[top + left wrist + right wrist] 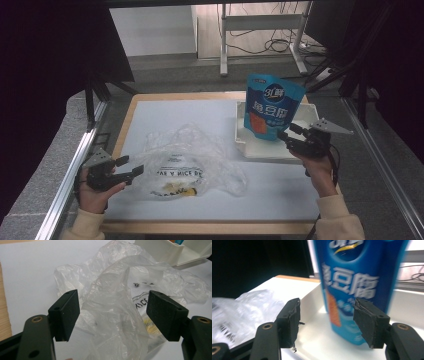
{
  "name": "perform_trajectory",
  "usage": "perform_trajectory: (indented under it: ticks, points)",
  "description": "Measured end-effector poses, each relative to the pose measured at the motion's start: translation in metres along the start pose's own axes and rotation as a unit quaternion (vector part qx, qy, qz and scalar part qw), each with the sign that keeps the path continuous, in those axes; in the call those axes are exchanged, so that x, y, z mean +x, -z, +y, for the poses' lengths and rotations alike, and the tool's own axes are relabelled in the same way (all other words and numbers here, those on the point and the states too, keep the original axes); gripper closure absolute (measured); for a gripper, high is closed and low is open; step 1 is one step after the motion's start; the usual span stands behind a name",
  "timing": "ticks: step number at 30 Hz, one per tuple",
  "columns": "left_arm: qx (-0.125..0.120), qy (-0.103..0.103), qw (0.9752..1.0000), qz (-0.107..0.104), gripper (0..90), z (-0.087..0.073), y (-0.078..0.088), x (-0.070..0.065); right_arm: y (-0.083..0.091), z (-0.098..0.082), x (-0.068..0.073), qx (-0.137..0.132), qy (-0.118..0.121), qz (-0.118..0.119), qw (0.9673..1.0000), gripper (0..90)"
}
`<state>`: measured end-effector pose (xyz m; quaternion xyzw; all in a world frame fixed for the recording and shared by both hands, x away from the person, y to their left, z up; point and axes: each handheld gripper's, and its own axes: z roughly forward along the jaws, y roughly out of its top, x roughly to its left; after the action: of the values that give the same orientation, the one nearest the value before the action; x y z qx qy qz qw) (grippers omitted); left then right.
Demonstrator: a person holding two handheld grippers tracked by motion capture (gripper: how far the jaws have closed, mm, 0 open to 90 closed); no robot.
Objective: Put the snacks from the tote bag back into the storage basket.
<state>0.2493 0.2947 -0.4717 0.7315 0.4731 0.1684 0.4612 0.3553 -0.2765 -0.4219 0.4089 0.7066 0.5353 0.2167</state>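
The blue pouch (272,106) stood upright in the white tray (260,150), likely light, soft and slippery, best pinched low on its body by the right gripper (289,134), jaws spread and empty, while the left gripper (131,166) gaped around the plastic bag (195,160).

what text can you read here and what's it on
"3L": top of the blue pouch standing in the white tray.
"鱼豆腐": large white characters on the pouch.
"A NICE": partly hidden black print on the plastic bag.
Small print on pouch and bag: too blurred to read.
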Motion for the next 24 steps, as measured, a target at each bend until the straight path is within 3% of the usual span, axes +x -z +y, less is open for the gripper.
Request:
perform_trajectory:
  ticks: [8,17,24]
  points:
    - [0.000,-0.001,1.0000,0.000,27.1,0.000,0.000,0.000,-0.008,-0.020,0.037,0.028,0.022,0.049,0.9981,37.9]
    - [-0.002,-0.001,1.0000,0.001,27.1,0.000,0.001,0.000,-0.024,-0.041,0.060,0.050,0.029,0.086,0.9946,37.4]
    - [0.000,-0.002,1.0000,0.002,27.1,0.000,0.001,0.001,-0.029,-0.050,0.065,0.064,0.031,0.091,0.9933,37.3]
